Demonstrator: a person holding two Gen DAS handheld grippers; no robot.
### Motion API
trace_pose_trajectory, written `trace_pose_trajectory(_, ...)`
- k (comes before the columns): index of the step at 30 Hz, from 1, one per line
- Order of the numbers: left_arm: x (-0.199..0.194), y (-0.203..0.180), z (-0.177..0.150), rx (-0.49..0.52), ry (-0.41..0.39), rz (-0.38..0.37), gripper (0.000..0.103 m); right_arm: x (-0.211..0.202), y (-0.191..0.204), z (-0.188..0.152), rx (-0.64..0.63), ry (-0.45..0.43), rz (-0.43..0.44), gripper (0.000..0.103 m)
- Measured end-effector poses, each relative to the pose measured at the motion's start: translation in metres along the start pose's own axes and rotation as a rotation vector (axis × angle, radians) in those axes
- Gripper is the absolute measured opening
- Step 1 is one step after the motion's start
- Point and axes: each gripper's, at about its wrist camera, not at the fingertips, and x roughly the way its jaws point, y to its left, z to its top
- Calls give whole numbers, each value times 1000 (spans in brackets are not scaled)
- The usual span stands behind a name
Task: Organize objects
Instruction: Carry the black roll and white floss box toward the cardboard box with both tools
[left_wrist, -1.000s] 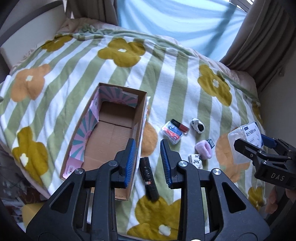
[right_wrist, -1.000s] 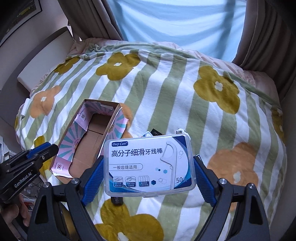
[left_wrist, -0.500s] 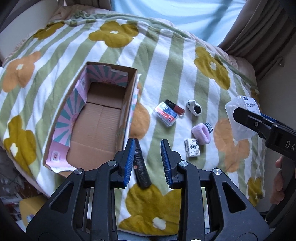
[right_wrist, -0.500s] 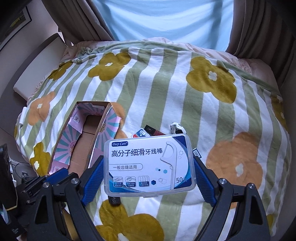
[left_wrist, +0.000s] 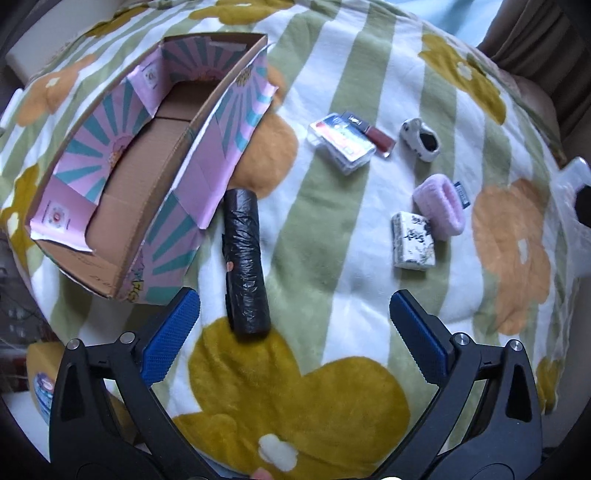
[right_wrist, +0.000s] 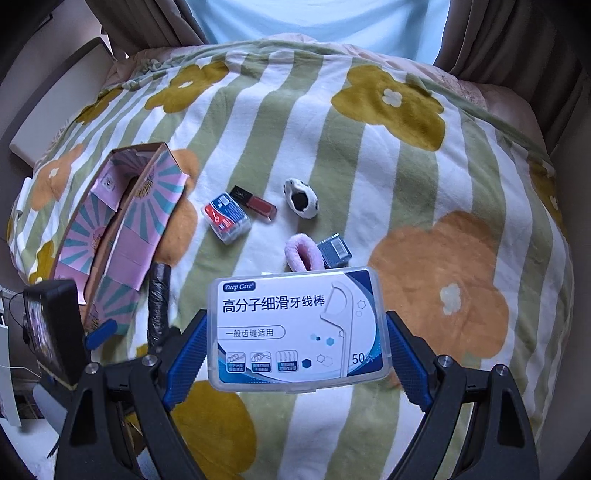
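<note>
My left gripper (left_wrist: 295, 328) is open and empty, low over the bed just short of a black roll of bags (left_wrist: 244, 263) that lies beside an open cardboard box (left_wrist: 122, 173) with pink and teal flaps. My right gripper (right_wrist: 295, 350) is shut on a clear floss pick box (right_wrist: 297, 328) with a blue and white label, held above the blanket. The cardboard box (right_wrist: 122, 236) and the black roll (right_wrist: 159, 299) also show at the left of the right wrist view.
On the flowered blanket (left_wrist: 332, 229) lie a small clear case (left_wrist: 341, 142), a red lipstick (left_wrist: 373, 133), a cow-print holder (left_wrist: 421, 139), a pink fuzzy band (left_wrist: 441, 206), a patterned white pack (left_wrist: 413, 240) and a small blue packet (right_wrist: 335, 252). Curtains stand behind.
My left gripper has opened wide and moved down and forward toward the black roll. My right gripper still holds the floss box and has drifted slightly.
</note>
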Motion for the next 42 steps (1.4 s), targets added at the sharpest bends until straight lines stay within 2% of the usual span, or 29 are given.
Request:
trace_pose_trajectory(5,46,7,16,-102,-2,83,101,19,-9,-11,-21,43,-17,88)
trace_pose_trajectory(8,71,15,27,-139,32,127,94,24,-9,-11,-28,50,-18,88)
trace_pose_trajectory(13,109,26,29,-143,120,130,62,25,-4,-7,-40,32,-12,88)
trace_pose_trajectory(15,118,31,25,-149,151,117,54,24,-2,-5,-39,25,-6,88)
trace_pose_trajectory(17,119,37,23,-144,153,103,44,24,0,-5,-38,20,-1,88)
trace_pose_trajectory(19,117,43,22,-134,153,96,29,24,2,-5,-34,18,3,88)
trace_pose_trajectory(20,116,46,22,-133,151,78,29,24,3,-6,-30,16,5,88)
trace_pose_trajectory(26,96,50,19,-86,116,6,28,17,8,-8,-1,-6,9,88)
trace_pose_trajectory(30,66,41,21,-36,71,-48,28,1,7,-6,29,-42,-9,88)
trace_pose_trajectory(42,-83,-9,60,197,-75,-196,28,-69,22,-10,172,-130,-60,88)
